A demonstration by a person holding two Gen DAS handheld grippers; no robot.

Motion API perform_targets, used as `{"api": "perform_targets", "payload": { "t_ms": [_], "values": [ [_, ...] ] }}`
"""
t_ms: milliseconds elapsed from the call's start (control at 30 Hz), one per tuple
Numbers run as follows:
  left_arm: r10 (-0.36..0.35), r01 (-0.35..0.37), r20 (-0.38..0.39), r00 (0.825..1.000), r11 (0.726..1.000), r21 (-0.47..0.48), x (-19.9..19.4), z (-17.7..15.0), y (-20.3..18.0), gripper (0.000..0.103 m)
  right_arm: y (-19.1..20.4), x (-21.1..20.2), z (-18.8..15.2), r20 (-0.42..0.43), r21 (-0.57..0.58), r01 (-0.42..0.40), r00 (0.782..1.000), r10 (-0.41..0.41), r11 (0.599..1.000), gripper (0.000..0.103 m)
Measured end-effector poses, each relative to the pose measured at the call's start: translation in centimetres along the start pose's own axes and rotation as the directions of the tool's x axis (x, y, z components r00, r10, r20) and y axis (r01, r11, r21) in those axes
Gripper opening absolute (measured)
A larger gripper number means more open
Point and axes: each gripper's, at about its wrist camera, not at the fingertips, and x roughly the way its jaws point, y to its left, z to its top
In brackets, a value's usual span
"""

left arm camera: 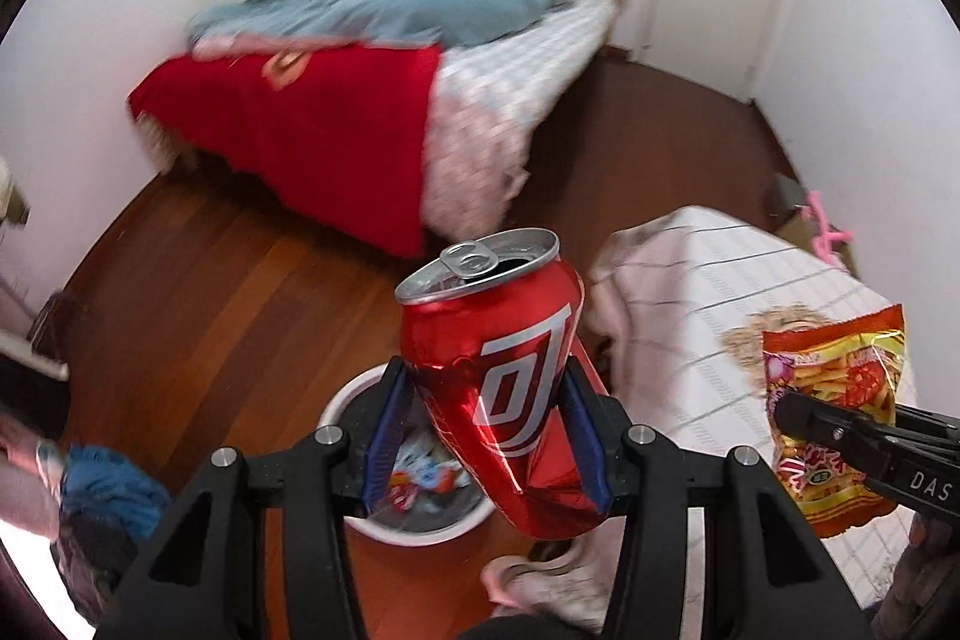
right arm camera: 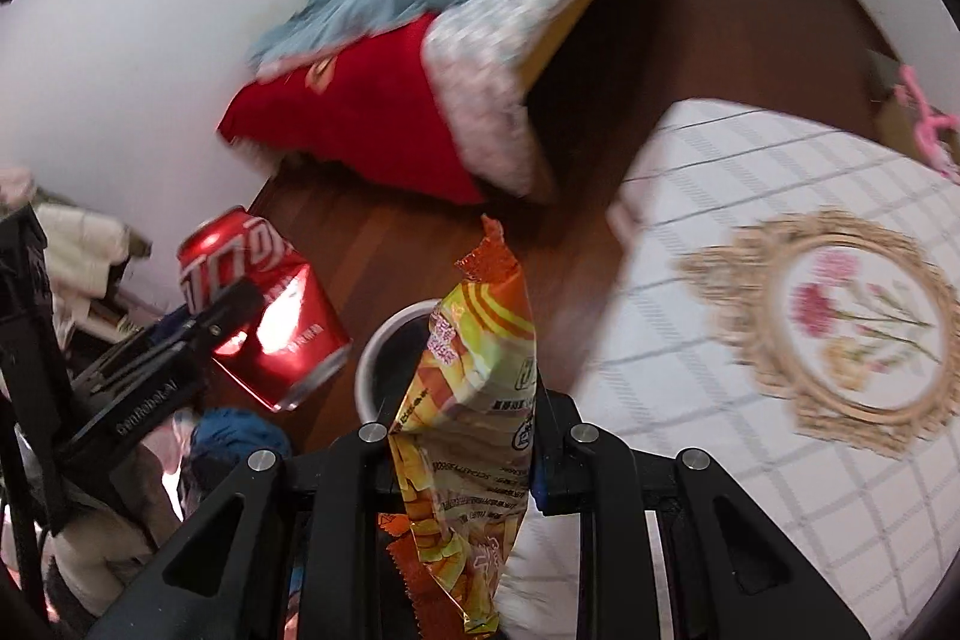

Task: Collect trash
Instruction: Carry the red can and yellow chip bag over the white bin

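Note:
My left gripper (left arm camera: 486, 436) is shut on a dented red soda can (left arm camera: 504, 376) and holds it above a white trash bin (left arm camera: 414, 526) that has wrappers inside. The can also shows in the right wrist view (right arm camera: 264, 322). My right gripper (right arm camera: 462, 448) is shut on an orange and yellow snack bag (right arm camera: 468, 400) and holds it over the rim of the same bin (right arm camera: 384, 340). The bag also shows at the right of the left wrist view (left arm camera: 834, 412).
A bed with a red blanket (left arm camera: 312, 118) and a blue cover stands at the back wall. A table with a checked cloth (right arm camera: 750, 340) is to the right. Clothes (left arm camera: 102, 508) lie at the left on the wooden floor (left arm camera: 198, 292).

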Motion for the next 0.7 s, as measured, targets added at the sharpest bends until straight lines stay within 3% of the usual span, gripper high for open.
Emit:
{"api": "perform_targets", "payload": {
  "t_ms": [167, 333, 533, 700],
  "values": [
    [0.048, -0.056, -0.104, 0.993, 0.995, -0.078, 4.8, -1.7, 5.7, 0.045, 4.1, 8.6, 0.6, -0.106, -0.029, -0.019, 0.994, 0.016, 0.999, 0.025],
    [0.050, -0.088, -0.233, 0.971, 0.984, -0.155, 10.9, -3.6, 9.8, 0.046, 5.5, 18.1, 0.7, -0.241, -0.025, -0.031, 0.970, 0.024, 0.999, 0.025],
    [0.030, -0.100, -0.344, 0.939, 0.977, -0.189, 17.3, -5.8, 11.5, 0.046, 4.8, 27.1, 0.5, -0.359, -0.045, -0.005, 0.933, -0.011, 0.999, 0.025],
    [0.000, -0.098, -0.401, 0.916, 0.970, -0.223, 20.6, -6.7, 12.2, 0.047, 3.7, 31.8, -0.1, -0.429, -0.047, 0.005, 0.903, -0.024, 0.999, 0.025]
  ]
}}
